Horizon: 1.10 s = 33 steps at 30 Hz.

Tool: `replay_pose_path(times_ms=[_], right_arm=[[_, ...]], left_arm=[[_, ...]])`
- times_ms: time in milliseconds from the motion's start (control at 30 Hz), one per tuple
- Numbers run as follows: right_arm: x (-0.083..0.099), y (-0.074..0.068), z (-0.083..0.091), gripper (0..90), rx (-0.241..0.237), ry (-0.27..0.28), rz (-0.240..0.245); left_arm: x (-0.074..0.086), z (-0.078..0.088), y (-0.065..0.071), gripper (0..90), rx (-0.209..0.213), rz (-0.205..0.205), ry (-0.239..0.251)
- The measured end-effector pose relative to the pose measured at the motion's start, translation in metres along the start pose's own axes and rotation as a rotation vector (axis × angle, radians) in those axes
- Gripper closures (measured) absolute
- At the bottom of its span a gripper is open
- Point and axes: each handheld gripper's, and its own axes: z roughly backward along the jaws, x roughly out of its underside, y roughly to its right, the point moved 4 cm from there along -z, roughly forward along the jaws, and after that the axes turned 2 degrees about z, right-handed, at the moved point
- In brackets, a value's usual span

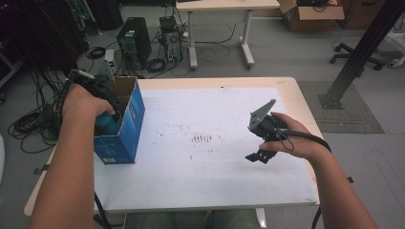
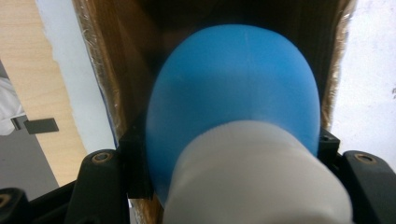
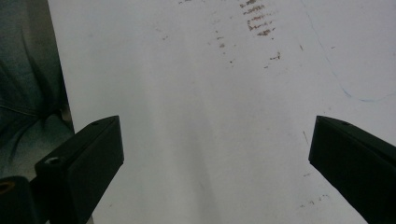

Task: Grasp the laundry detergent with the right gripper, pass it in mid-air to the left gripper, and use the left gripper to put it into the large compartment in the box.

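Jaws of the left tool (image 2: pixel 229 163) clamp a blue bottle (image 2: pixel 233 93) with a white cap (image 2: pixel 257 177), held in the mouth of a blue carton (image 1: pixel 125 125) at the counter's (image 1: pixel 215 191) left edge. Smooth, rounded plastic looks slippery and probably light; gripping across its wide body seems safest. Farther right, the right tool (image 1: pixel 258 138) hovers, jaws apart, empty.

left gripper (image 2: pixel 233 154): clamped, pointing down | right gripper (image 3: pixel 215 163): jaws wide apart

A lab or workshop: computer towers (image 1: pixel 135 40), floor cables (image 1: pixel 28 125), cardboard box (image 1: pixel 310 14).
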Motion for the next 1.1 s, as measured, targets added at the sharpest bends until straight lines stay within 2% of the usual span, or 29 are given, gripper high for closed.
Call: replay_pose_path(times_ms=[667,1100], right_arm=[[-0.002,-0.003,-0.002,3.3,-0.004,0.003,-0.004],[0.0,-0.005,-0.001,3.3,-0.003,0.006,-0.01]], left_arm=[[0.0,-0.024,-0.001,37.7,-0.004,-0.01,-0.024],[0.0,-0.026,-0.001,37.6,-0.006,-0.016,-0.009]])
